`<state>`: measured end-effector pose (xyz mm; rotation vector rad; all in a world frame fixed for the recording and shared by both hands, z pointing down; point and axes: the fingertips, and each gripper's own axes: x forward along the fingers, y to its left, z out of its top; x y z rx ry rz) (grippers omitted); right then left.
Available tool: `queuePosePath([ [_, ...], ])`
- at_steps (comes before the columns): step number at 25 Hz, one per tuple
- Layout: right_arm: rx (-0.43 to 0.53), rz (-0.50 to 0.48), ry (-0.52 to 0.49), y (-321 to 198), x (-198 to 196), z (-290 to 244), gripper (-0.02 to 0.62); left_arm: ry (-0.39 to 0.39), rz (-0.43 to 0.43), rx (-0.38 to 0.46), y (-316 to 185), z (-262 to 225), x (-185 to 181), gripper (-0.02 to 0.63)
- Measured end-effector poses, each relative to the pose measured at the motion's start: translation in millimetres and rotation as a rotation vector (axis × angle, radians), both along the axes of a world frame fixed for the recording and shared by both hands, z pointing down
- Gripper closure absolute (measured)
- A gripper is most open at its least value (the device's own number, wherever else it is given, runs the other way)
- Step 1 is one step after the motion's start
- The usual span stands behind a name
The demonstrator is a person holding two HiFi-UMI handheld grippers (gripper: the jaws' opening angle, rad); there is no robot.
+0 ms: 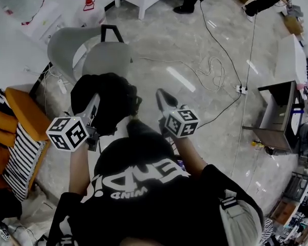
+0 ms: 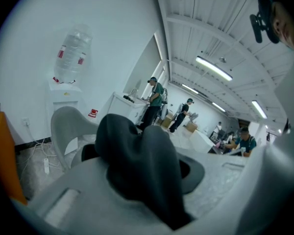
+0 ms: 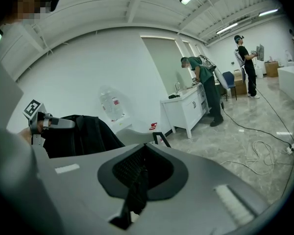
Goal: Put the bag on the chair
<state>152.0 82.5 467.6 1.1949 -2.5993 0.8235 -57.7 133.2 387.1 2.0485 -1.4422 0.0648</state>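
A black bag [image 1: 107, 104] hangs in the air between both grippers, just in front of the grey chair [image 1: 92, 53]. My left gripper [image 1: 95, 102] is shut on a thick fold of the bag's fabric [image 2: 139, 165], which fills the space between its jaws. My right gripper [image 1: 162, 95] is shut on a thin black strap [image 3: 135, 192] of the bag. In the right gripper view, the bag [image 3: 81, 133] and the left gripper [image 3: 68, 124] show at the left, with the chair [image 3: 137, 135] behind. The chair's seat [image 2: 63, 126] stands bare.
A water dispenser [image 2: 68, 58] stands against the wall behind the chair. A white cabinet [image 3: 186, 106] has a person bent over it. Cables and a power strip [image 1: 241, 89] lie on the floor at right. An orange and striped pile [image 1: 15, 132] sits at left, a desk [image 1: 280, 114] at right.
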Motion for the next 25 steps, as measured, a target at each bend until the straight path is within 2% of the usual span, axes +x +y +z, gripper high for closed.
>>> queuePosePath([
  [11, -0.001, -0.088, -0.033, -106, -25, 1, 0.594, 0.003, -0.108, 0.022, -94, -16, -25, 0.543],
  [19, -0.023, -0.110, -0.039, -147, -49, 11, 0.594, -0.004, -0.130, 0.042, -149, -24, -51, 0.543],
  [25, -0.026, -0.078, -0.033, -179, -65, 15, 0.594, 0.004, -0.102, 0.045, -193, -26, -71, 0.543],
])
